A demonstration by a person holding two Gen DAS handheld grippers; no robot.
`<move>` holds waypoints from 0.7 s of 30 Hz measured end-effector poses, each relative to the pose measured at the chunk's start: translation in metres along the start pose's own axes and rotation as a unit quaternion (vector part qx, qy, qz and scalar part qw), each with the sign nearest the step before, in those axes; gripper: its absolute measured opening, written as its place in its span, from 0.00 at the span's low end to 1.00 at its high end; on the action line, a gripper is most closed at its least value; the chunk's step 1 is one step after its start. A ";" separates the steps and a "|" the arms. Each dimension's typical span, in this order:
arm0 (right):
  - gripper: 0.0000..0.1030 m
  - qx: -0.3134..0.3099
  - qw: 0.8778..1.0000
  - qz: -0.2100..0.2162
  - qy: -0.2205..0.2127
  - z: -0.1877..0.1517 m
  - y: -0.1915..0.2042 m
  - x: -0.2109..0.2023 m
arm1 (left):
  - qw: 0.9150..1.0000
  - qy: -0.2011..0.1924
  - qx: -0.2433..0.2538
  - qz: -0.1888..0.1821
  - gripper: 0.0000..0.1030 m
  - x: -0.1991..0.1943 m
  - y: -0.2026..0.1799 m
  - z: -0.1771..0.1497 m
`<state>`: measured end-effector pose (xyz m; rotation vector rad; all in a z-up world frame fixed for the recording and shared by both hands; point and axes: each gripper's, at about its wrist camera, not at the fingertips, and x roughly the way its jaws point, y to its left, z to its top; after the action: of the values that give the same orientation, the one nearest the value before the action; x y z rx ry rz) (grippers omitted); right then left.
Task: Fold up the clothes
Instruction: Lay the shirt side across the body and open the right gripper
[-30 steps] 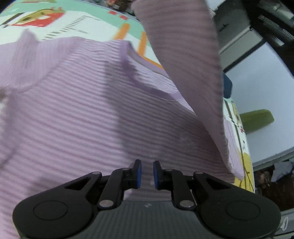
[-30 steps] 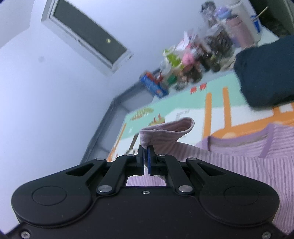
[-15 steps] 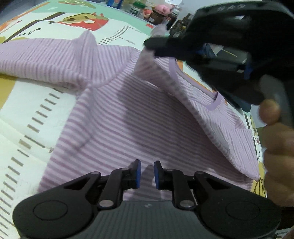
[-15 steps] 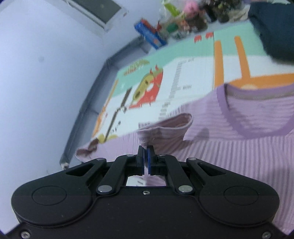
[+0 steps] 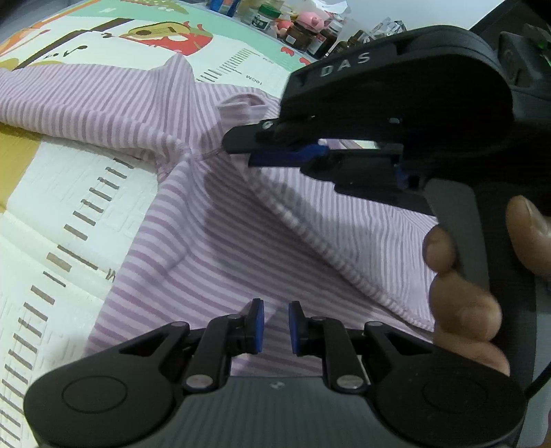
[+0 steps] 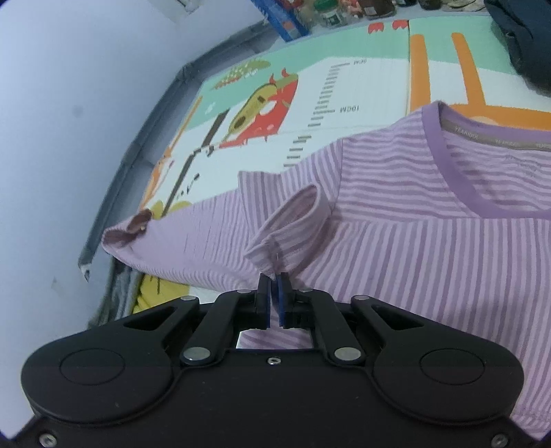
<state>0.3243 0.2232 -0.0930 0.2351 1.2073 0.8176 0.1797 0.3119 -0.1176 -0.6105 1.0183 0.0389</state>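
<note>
**A:** Starting nearest: what was the left gripper doing?

**B:** Its jaws stood spread, with nothing between them, low over the body of the striped purple T-shirt. My guess is it waited there to pin or catch the cloth once the fold landed.

**A:** And the shirt itself?

**B:** It lay spread on the printed play mat, collar at the far side from the left gripper. One sleeve lay bunched out on the mat beyond the shirt's body.

**A:** The right gripper?

**B:** Its jaws were pressed together, pinching the sleeve hem, which stood up in a loop just past the tips. In the left wrist view it reached across above the shirt's body, the person's hand wrapped on its handle. I judged it was carrying that sleeve inward over the chest, so the fold was underway, not finished.

**A:** Further off?

**B:** Past the collar, at the mat's far edge, stood a row of jars and bottles; their contents were too small to tell. A dark garment lay beside the collar, apart from it.
</note>
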 end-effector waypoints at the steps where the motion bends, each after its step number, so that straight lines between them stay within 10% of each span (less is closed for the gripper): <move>1: 0.11 0.000 1.000 0.000 0.005 -0.001 0.000 0.002 | 1.000 0.000 -0.001 -0.001 0.17 0.000 0.001 0.001; 8: 0.38 -0.007 1.000 0.011 -0.004 -0.003 0.008 -0.006 | 1.000 0.001 0.002 0.004 0.17 -0.001 0.002 0.005; 21: 0.49 0.100 0.984 0.046 -0.138 -0.015 -0.049 -0.114 | 1.000 -0.022 0.012 0.012 0.22 -0.013 0.000 0.015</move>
<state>0.3189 0.1087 -0.0423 0.5539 1.0200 0.7165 0.1843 0.3227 -0.1020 -0.5736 0.9823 0.0615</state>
